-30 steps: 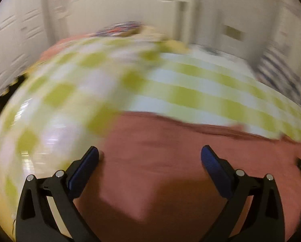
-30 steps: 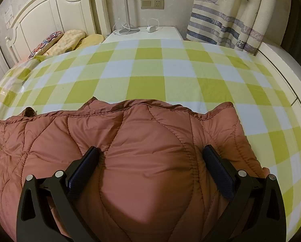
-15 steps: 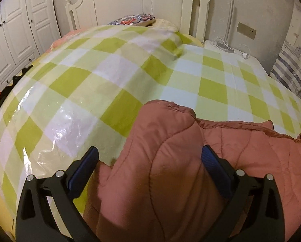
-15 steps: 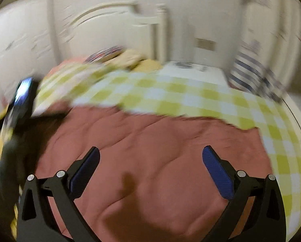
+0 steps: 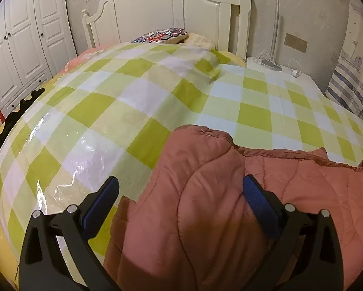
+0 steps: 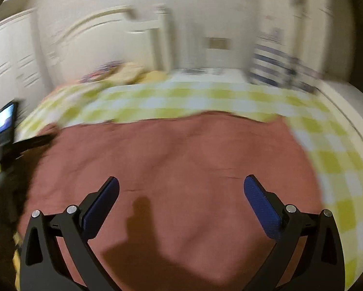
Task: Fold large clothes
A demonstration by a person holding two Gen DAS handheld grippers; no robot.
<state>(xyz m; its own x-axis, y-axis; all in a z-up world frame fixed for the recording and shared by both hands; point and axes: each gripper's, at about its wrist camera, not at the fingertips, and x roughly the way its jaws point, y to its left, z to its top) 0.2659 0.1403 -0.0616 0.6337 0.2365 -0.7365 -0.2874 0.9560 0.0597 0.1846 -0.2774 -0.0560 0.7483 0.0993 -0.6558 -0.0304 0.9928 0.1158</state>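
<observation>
- Quilted jacket (image 5: 230,206), rust-pink, large: spread on bed over green-and-white checked cover (image 5: 132,101); one padded section doubled up into a rounded hump at near left, remainder lying flatter toward right.
- Left gripper (image 5: 180,202): fingers spread wide, straddling the hump, nothing clamped; blue pads (image 5: 259,206) apart from fabric as far as can be told.
- Right gripper (image 6: 181,201): fingers wide, nothing between them, poised above broad flat middle of jacket (image 6: 181,165); view motion-blurred, height above fabric not determinable.
- Step in hand, judged: choosing grip points for next fold.
- Handling notes: pinch outer shell with padding together, at edge rather than mid-panel; slippery puffy fill likely to slide out of shallow bite. Both grips level before lifting; fold along quilting seams; glossy cover beneath likely to let garment shift.
- Background: white headboard (image 5: 169,21), wardrobe doors (image 5: 23,48), nightstand (image 5: 278,72).
</observation>
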